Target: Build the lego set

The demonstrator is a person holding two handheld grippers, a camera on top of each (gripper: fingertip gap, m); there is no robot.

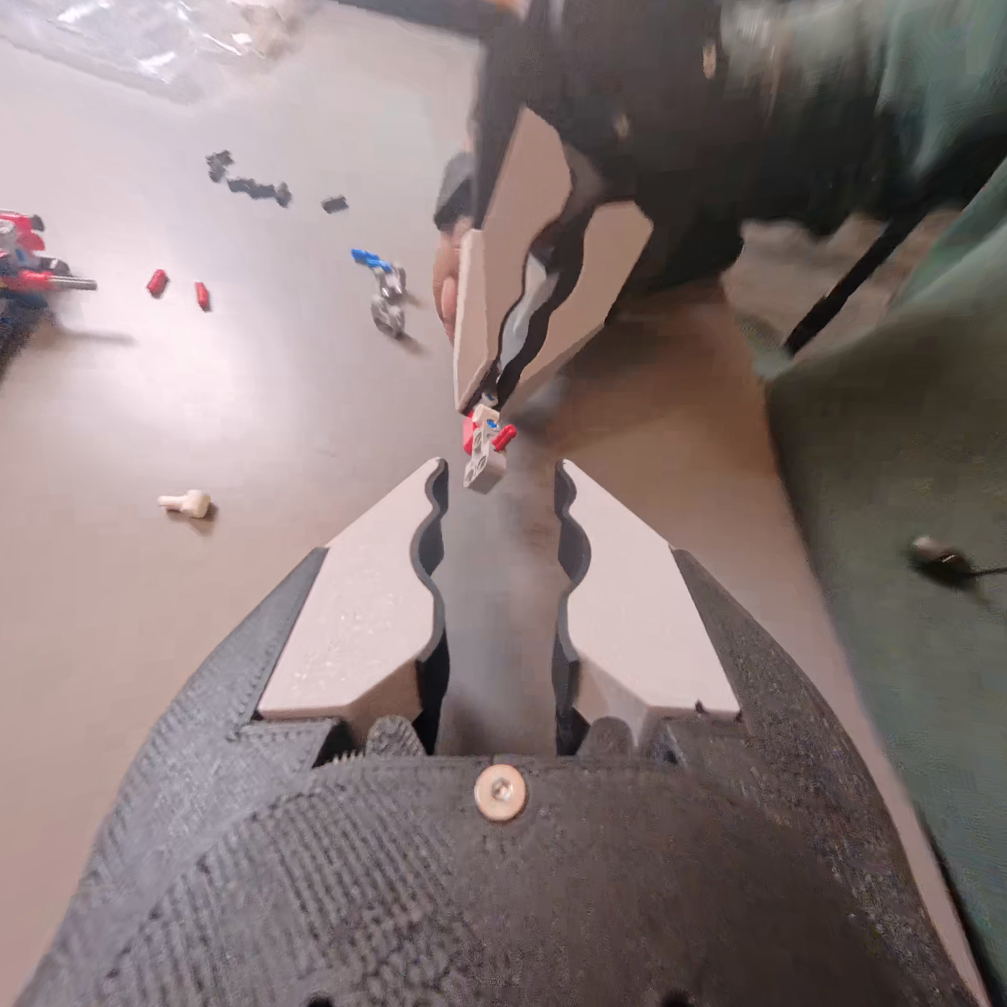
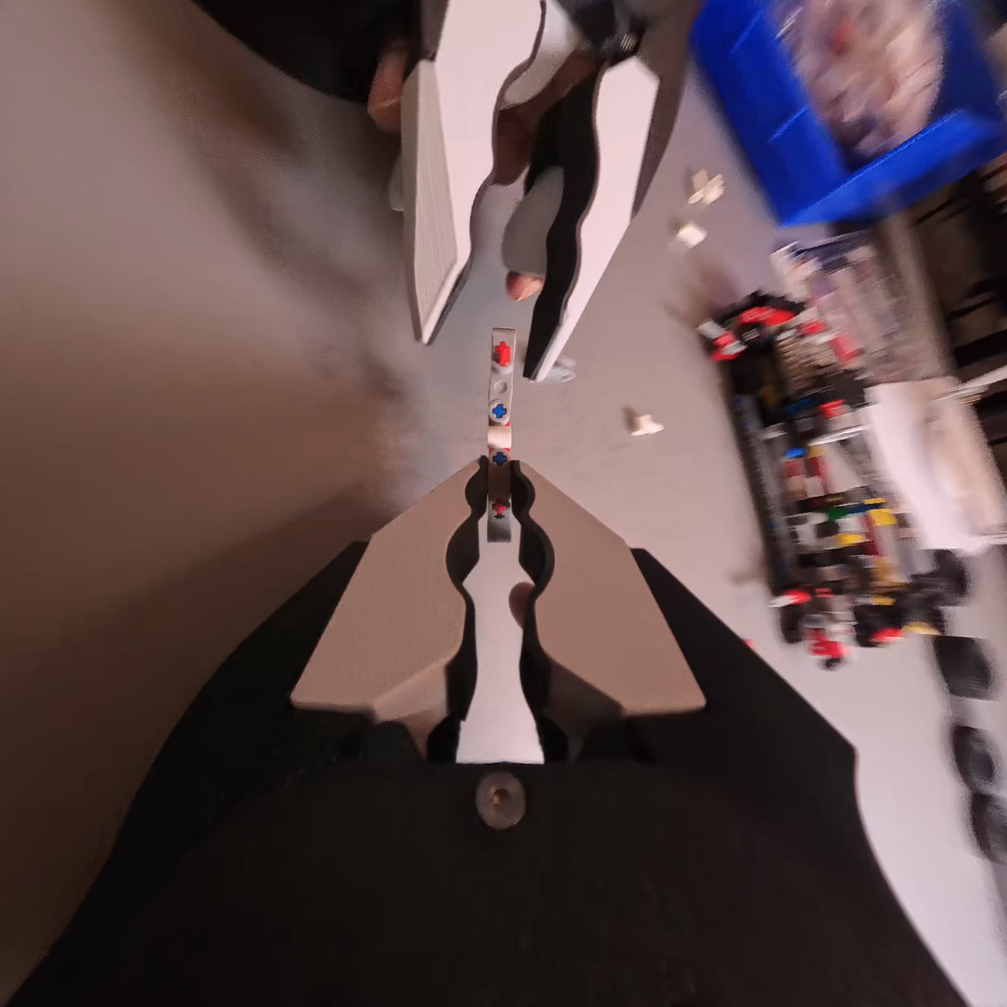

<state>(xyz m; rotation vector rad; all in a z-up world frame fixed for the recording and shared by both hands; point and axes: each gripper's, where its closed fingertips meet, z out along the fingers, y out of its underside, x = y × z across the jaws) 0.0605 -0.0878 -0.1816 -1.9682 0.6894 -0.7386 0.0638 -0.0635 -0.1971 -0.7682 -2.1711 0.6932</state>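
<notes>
My right gripper (image 2: 498,463) is shut on a small lego assembly (image 2: 500,392), a grey beam with red and blue pins, and holds it above the table. In the left wrist view the right gripper (image 1: 485,406) comes down from the top with the assembly (image 1: 482,463) hanging from its tips. My left gripper (image 1: 501,466) is open and empty, with its tips just short of the assembly's free end. In the right wrist view the left gripper (image 2: 482,357) faces mine, and the beam's far end sits between its open fingers.
On the tan table (image 1: 245,381) lie a white pin (image 1: 185,502), two red pins (image 1: 158,283), black pieces (image 1: 256,185), a blue-grey piece (image 1: 384,289) and a partial red build (image 1: 27,261). A large lego model (image 2: 817,490) and a blue bin (image 2: 850,109) stand to my right.
</notes>
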